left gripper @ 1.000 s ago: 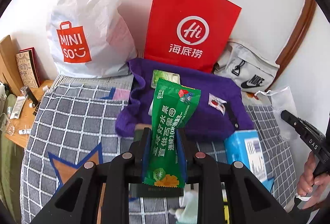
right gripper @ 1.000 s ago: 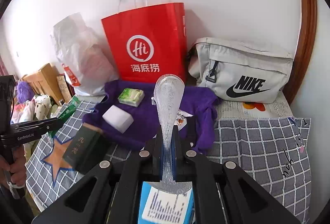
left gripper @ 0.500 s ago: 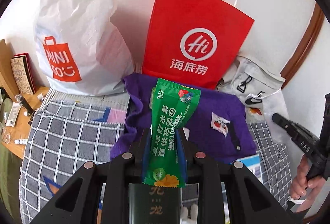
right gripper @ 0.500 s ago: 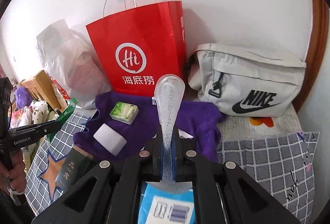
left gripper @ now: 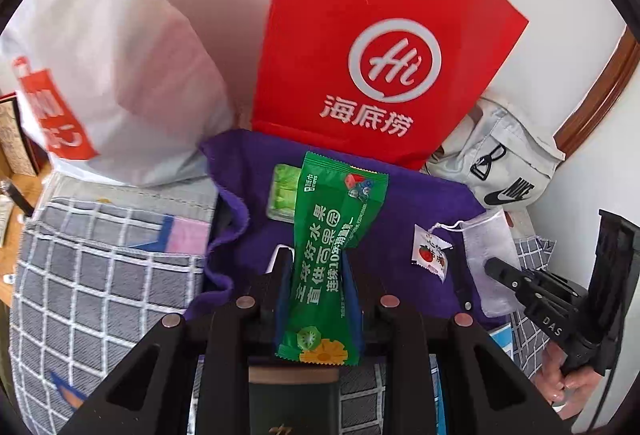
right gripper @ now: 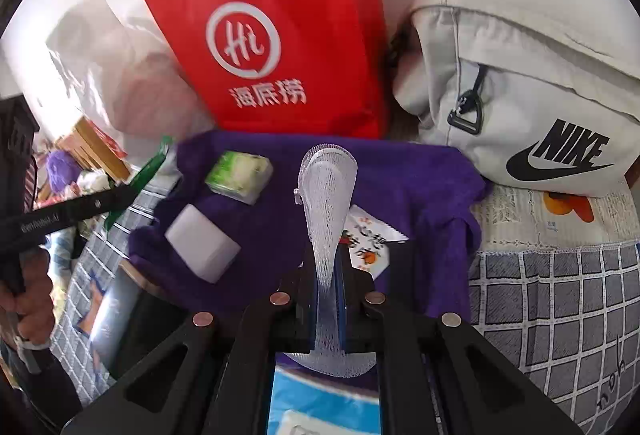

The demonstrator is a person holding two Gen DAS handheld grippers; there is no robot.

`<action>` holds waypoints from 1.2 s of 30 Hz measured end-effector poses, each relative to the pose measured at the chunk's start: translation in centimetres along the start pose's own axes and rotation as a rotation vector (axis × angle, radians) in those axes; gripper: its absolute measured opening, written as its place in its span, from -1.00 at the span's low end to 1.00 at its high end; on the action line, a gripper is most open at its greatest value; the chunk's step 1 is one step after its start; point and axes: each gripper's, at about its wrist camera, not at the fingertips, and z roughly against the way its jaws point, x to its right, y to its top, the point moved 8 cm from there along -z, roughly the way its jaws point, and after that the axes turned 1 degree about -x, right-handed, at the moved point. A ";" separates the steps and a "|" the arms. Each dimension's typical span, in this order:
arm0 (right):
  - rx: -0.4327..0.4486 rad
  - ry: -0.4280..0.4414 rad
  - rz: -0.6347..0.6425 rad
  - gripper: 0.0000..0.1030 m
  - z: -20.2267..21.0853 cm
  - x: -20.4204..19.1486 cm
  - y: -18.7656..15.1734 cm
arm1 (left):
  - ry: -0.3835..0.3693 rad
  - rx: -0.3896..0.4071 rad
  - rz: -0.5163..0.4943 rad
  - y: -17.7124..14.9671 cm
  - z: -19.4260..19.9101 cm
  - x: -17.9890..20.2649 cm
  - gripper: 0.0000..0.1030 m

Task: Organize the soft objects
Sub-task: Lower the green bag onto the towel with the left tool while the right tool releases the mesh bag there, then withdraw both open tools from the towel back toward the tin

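My left gripper (left gripper: 318,267) is shut on a green wet-wipe packet (left gripper: 334,235) and holds it upright over a purple cloth (left gripper: 384,247). My right gripper (right gripper: 326,267) is shut on a white mesh pouch (right gripper: 328,203) above the same purple cloth (right gripper: 420,179). On the cloth lie a green tissue pack (right gripper: 240,175), a white sponge block (right gripper: 202,249) and a small white sachet (right gripper: 366,245). The right gripper also shows in the left wrist view (left gripper: 500,271), with the mesh pouch (left gripper: 486,255) in it.
A red paper bag (left gripper: 380,55) stands behind the cloth against the wall. A white plastic bag (left gripper: 112,67) is to its left and a grey Nike bag (right gripper: 520,103) to its right. A blue pack (right gripper: 324,399) and a dark box (left gripper: 294,407) lie on the checked bedcover (left gripper: 92,275).
Both grippers have moved forward toward the red bag and the purple cloth, each still holding its item.
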 end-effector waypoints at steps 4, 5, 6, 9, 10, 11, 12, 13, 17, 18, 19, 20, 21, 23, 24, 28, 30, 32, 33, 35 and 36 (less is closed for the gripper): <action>-0.037 0.009 -0.026 -0.82 -1.1 1.0 -0.5 | -0.009 -0.020 -0.015 0.1 -1.7 0.5 -0.53; -0.042 0.009 -0.029 -0.82 -1.3 1.1 -0.5 | -0.015 -0.025 -0.013 0.1 -2.1 0.4 -0.53; -0.048 0.009 -0.030 -0.82 -1.4 1.2 -0.6 | -0.017 -0.027 -0.005 0.1 -2.4 0.3 -0.53; -0.064 0.010 -0.036 -0.82 -2.0 1.4 -0.9 | -0.009 -0.040 0.033 0.0 -3.5 -0.8 -0.53; -0.071 0.010 -0.036 -0.82 -2.2 1.4 -1.0 | -0.008 -0.047 0.036 0.0 -3.8 -1.0 -0.53; -0.081 0.009 -0.037 -0.82 -2.4 1.4 -1.1 | -0.008 -0.046 0.035 0.0 -3.9 -1.2 -0.53; -0.090 0.007 -0.036 -0.82 -2.7 1.4 -1.2 | -0.001 -0.044 0.033 0.2 -4.0 -1.4 -0.52; -0.096 0.005 -0.033 -0.82 -2.9 1.5 -1.4 | 0.007 -0.042 0.033 0.2 -4.1 -1.6 -0.52; -0.124 -0.003 -0.036 -0.82 -3.9 1.6 -1.8 | -0.004 -0.057 0.033 0.1 -4.6 -1.7 -0.51; -0.129 -0.003 -0.035 -0.82 -4.0 1.6 -1.9 | -0.017 -0.061 0.039 0.1 -4.8 -1.7 -0.51; -0.130 -0.007 -0.032 -0.81 -4.2 1.6 -1.9 | -0.022 -0.064 0.039 0.1 -4.9 -1.7 -0.48; -0.130 -0.010 -0.029 -0.77 -4.3 1.6 -1.9 | -0.022 -0.068 0.031 0.1 -5.1 -1.6 -0.47; -0.131 -0.014 -0.026 -0.73 -4.3 1.6 -1.9 | -0.021 -0.070 0.027 0.1 -5.1 -1.6 -0.47; -0.127 -0.023 -0.024 -0.44 -4.2 1.7 -1.8 | -0.011 -0.067 0.031 0.1 -5.2 -1.6 -0.47; -0.120 -0.031 -0.018 -0.36 -4.1 1.8 -1.7 | -0.007 -0.069 0.032 0.1 -5.3 -1.6 -0.46; -0.099 -0.051 -0.015 -0.17 -3.6 2.1 -1.3 | 0.014 -0.081 0.044 0.1 -5.5 -2.0 -0.39; -0.090 -0.054 -0.018 -0.09 -3.2 2.3 -1.1 | 0.012 -0.088 0.048 0.2 -5.7 -1.7 -0.34; -0.082 -0.063 -0.016 0.02 -2.8 2.4 -1.0 | 0.000 -0.094 0.043 0.3 -5.6 -1.3 0.01; -0.077 -0.068 -0.012 0.05 -2.6 2.3 -0.9 | 0.003 -0.093 0.035 0.3 -5.5 -1.1 0.22; -0.066 -0.072 -0.004 0.14 -2.2 2.1 -0.8 | 0.020 -0.069 0.014 0.5 -5.0 -0.7 0.22; -0.055 -0.074 0.001 0.15 -1.9 1.9 -0.6 | 0.027 -0.060 0.005 0.6 -4.6 -0.5 0.22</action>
